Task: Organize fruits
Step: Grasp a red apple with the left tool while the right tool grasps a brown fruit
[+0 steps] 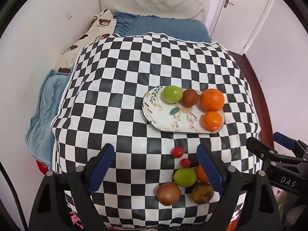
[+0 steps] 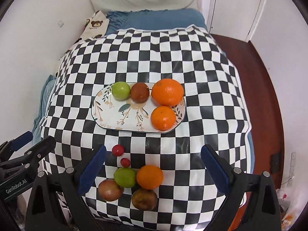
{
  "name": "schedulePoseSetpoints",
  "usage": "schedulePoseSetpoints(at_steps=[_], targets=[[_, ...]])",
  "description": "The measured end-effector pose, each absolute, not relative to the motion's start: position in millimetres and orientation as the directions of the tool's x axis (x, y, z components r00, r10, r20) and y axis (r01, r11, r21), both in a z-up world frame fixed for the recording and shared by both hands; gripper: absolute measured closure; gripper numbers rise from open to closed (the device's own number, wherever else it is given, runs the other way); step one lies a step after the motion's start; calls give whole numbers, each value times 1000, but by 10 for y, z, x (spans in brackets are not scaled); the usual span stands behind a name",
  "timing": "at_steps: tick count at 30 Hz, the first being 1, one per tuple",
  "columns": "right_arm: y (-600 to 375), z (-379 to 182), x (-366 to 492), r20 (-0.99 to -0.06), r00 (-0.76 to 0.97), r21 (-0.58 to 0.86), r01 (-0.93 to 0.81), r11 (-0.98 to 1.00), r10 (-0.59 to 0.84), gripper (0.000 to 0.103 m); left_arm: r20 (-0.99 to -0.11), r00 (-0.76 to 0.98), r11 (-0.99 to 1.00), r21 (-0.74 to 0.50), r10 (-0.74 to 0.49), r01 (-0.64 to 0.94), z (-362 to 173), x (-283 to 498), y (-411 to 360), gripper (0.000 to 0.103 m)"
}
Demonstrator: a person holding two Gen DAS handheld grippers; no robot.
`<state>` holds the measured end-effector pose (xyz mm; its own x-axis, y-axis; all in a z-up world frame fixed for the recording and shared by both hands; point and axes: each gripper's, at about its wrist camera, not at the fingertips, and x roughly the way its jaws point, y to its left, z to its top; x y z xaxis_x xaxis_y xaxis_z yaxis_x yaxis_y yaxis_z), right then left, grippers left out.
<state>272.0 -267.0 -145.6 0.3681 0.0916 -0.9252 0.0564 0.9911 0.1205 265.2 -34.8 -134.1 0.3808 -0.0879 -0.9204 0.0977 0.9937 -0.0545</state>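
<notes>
Both the left gripper (image 1: 156,170) and right gripper (image 2: 153,170) hover with jaws apart, empty; the loose orange (image 2: 149,177), at six o'clock from the plate (image 2: 107,115), looks firm, round, likely to roll; grip across its widest middle.

Bare checkered cloth (image 2: 192,144) right of the loose fruit cluster (image 2: 132,181); plate (image 2: 107,115) seemingly half free.

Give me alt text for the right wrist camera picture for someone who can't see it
An oval flowered plate on a checkered cloth holds a green apple, a brown fruit and two oranges. Six loose fruits sit nearer, between the fingers of the open right claw; the left claw shows at the left edge.
</notes>
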Motion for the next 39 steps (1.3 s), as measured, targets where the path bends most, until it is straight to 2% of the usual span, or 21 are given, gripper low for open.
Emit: schedulePoseSetpoints(at_steps=[8, 9, 10, 16, 17, 18, 19, 24, 26, 28, 30, 34, 39], targets=[[-2725, -1365, 2456, -917, 369, 191, 79, 978, 149, 3, -918, 384, 992, -69, -104, 103, -1357, 2494, -336, 15], [-2733, -1434, 2426, -923, 351, 199, 82, 977, 158, 3, -919, 381, 992, -68, -104, 108, -1395, 2473, -336, 11], [-2739, -1517, 2401, -929, 330, 209, 87, 974, 170, 3, -923, 371, 992, -62, -100, 113, -1461, 2451, -339, 0], [-2840, -2410, 2249, -945, 120, 321, 169, 932, 304, 3, -977, 202, 989, -37, -67, 145, -2207, 2302, -384, 0], [-2870, -2545, 2223, -942, 95, 333, 194, 923, 320, 8, -988, 141, 988, -37, -59, 153, -2414, 2280, -405, 0], [-2894, -2672, 2201, -939, 71, 344, 214, 914, 336, 18, -993, 97, 987, -45, -60, 154, -2559, 2263, -419, 0], [-2930, -2835, 2161, -932, 39, 358, 242, 902, 360, 23, -996, 60, 987, -55, -64, 149, -2680, 2252, -428, 0], [-2978, -3136, 2030, -913, -4, 390, 287, 875, 408, 24, -985, -95, 986, -152, -145, 69, -3234, 2271, -450, 0], [-2973, -3195, 2008, -906, -10, 401, 295, 867, 422, 24, -975, -126, 983, -185, -182, 11, -3402, 2295, -431, 12], [-2954, -3268, 2006, -900, -18, 411, 303, 860, 436, 24, -955, -116, 962, -267, -273, -65, -3452, 2302, -377, 37], [-2934, -3331, 2011, -891, -22, 426, 307, 851, 454, 24, -957, -103, 961, -264, -272, -81, -3404, 2298, -386, 37], [-2863, -3489, 2018, -864, -54, 459, 323, 827, 501, 24, -985, -42, 985, -170, -170, -3, -3224, 2258, -309, 37], [-2681, -3620, 2060, -869, -84, 444, 305, 843, 488, 24, -982, -56, 984, -178, -178, -15, -3298, 2338, -203, 35]])
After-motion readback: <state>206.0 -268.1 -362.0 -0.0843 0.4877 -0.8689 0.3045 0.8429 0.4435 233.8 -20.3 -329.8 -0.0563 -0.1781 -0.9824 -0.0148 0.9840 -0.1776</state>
